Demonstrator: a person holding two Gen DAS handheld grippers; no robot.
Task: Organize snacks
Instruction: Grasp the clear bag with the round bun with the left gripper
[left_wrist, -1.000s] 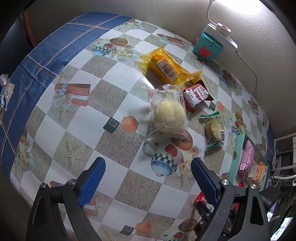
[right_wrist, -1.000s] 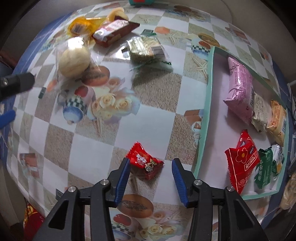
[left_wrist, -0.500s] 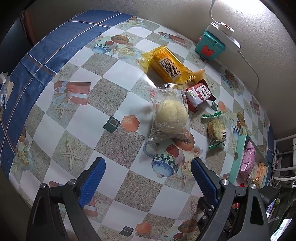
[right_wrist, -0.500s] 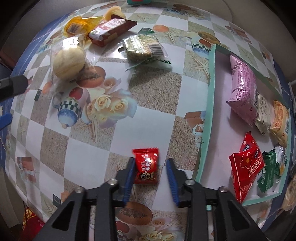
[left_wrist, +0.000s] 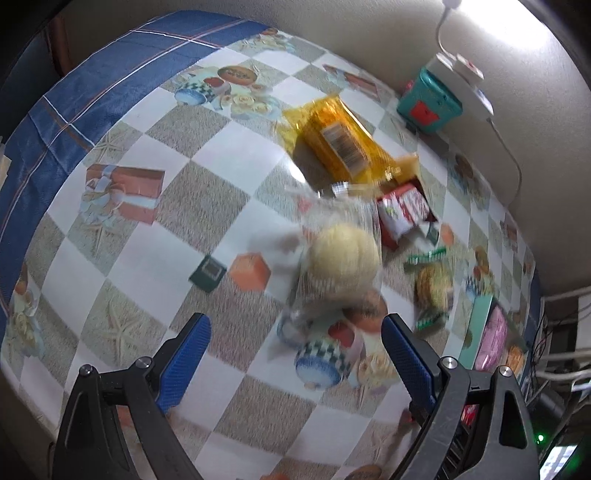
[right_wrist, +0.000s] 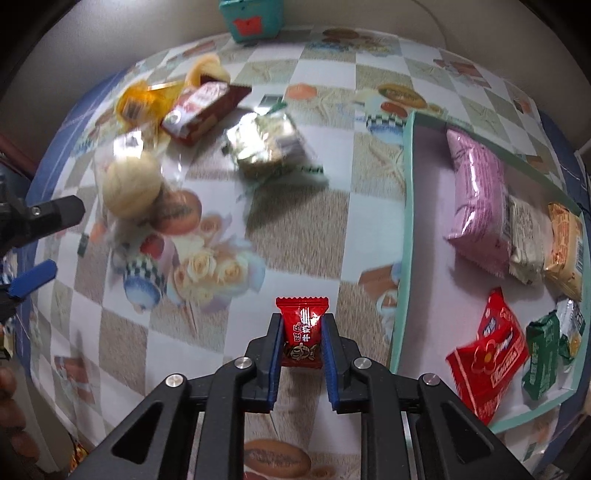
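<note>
The right tongs (right_wrist: 303, 338) are clamped narrow on a small red candy packet (right_wrist: 303, 326), blue pads pressing its two sides, the crimped top edge sticking out beyond the tips. The packet sits above the checkered worktop (right_wrist: 295, 229), just left of the teal rim of the tray (right_wrist: 406, 221).

In that tray lie a pink pack (right_wrist: 476, 199) at the far end, a pale wrapper and an orange one beside it, a larger red bag (right_wrist: 491, 350) nearer the camera and a green packet (right_wrist: 543, 347) to its right.

Over to the left tongs (left_wrist: 295, 350): spread wide, nothing between the blue pads, pointing down at the worktop (left_wrist: 221, 155). Just beyond their tips lies a round bun in a clear bag (left_wrist: 343, 258). Past it, a yellow pack with a barcode (left_wrist: 340, 140), then a red-and-white packet (left_wrist: 402, 214) touching the bun's bag on the right, and a green-edged biscuit pack (left_wrist: 432, 284) nearer the tray. This view is blurred, so print on the wrappers cannot be read.

A teal box (left_wrist: 430, 99) stands by the wall with a white power strip (left_wrist: 465, 85) behind it.
</note>
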